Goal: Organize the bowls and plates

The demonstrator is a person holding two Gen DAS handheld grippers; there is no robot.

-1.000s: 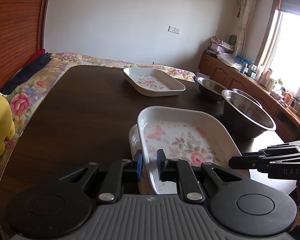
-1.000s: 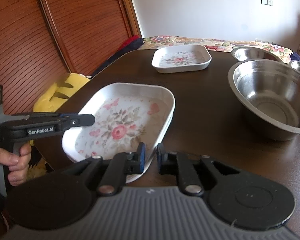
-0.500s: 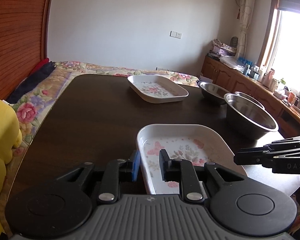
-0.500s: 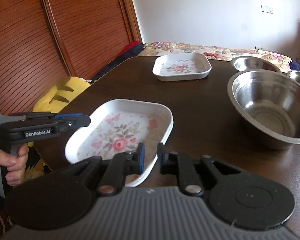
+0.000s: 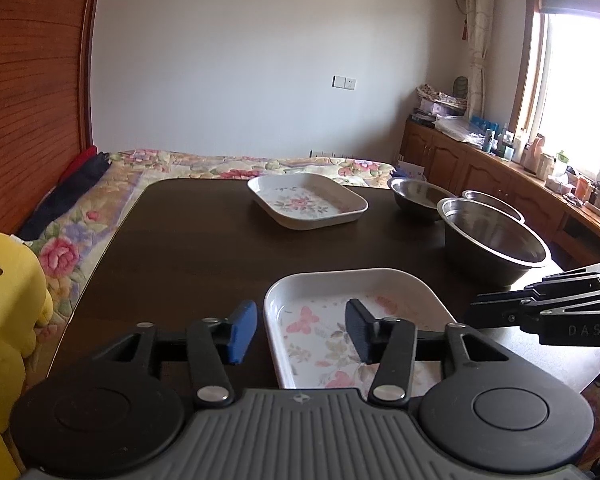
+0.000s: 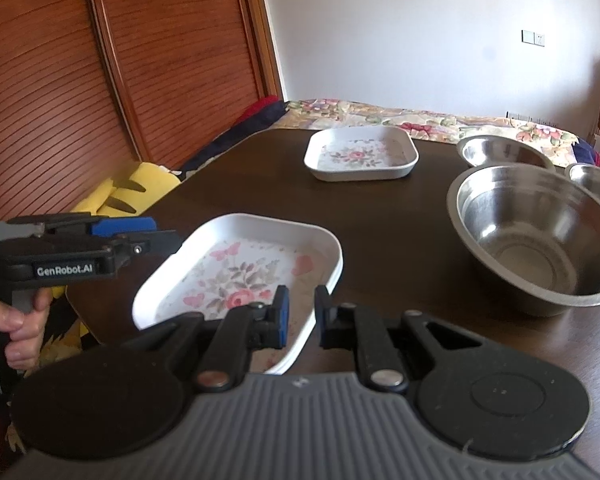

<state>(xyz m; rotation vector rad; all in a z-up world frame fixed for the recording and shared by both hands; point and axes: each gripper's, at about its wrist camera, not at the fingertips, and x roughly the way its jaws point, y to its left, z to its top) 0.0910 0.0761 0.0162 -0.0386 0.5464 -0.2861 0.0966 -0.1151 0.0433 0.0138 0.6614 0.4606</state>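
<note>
A white floral plate (image 5: pixel 340 292) (image 6: pixel 240 272) lies at the near corner of the dark table (image 5: pixel 180 248). My left gripper (image 5: pixel 300 330) is open, its fingers straddling the plate's left rim without touching it. My right gripper (image 6: pixel 300 316) is shut on the plate's right rim. Each gripper shows in the other's view: the right gripper (image 5: pixel 484 312) at the right edge, the left gripper (image 6: pixel 164 232) at the left. A second floral plate (image 5: pixel 306 200) (image 6: pixel 360 154) sits far across the table. A large steel bowl (image 5: pixel 496 236) (image 6: pixel 536 240) stands to the right.
Two smaller steel bowls (image 5: pixel 416 194) (image 5: pixel 488 200) stand behind the large one. A yellow plush toy (image 5: pixel 8 300) (image 6: pixel 128 192) sits off the table's left edge. A bed with a floral cover (image 5: pixel 220 164) lies beyond, wooden cabinets (image 5: pixel 500 176) along the right wall.
My left gripper has opened and let go of the near plate's rim. The plate has come down and sits lower and nearer. The right gripper keeps its hold.
</note>
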